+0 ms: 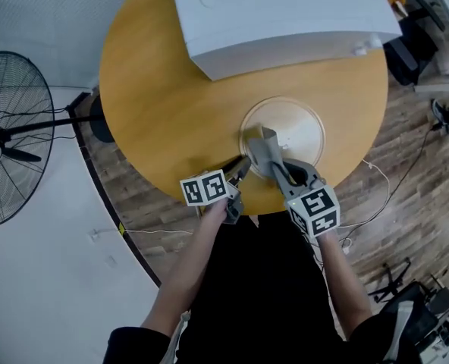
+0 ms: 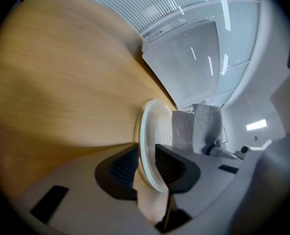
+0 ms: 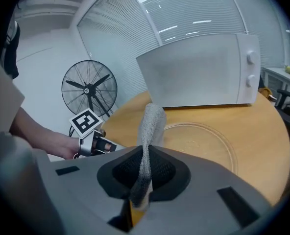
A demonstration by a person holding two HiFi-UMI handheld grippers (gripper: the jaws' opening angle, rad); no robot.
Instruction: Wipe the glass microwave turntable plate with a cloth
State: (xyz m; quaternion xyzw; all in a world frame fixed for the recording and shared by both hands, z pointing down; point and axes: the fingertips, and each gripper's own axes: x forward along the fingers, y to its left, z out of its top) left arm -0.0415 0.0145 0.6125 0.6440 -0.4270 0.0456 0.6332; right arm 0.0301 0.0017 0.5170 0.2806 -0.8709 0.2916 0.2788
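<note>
The round glass turntable plate (image 1: 293, 127) lies flat on the wooden table (image 1: 164, 89), in front of the microwave. My left gripper (image 1: 242, 169) is at the plate's near-left edge. In the left gripper view the plate's rim (image 2: 146, 131) runs between the open jaws of my left gripper (image 2: 147, 159), with a small gap on each side. My right gripper (image 3: 145, 168) is shut on a folded grey cloth (image 3: 152, 124) that sticks up out of the jaws. The cloth (image 1: 265, 138) hangs over the plate's near-left part (image 3: 199, 141).
A white microwave (image 1: 277, 14) with its door shut stands at the back of the table. A standing fan (image 1: 1, 139) is on the floor to the left. The table's front edge lies just under both grippers. Cables run across the wooden floor on the right.
</note>
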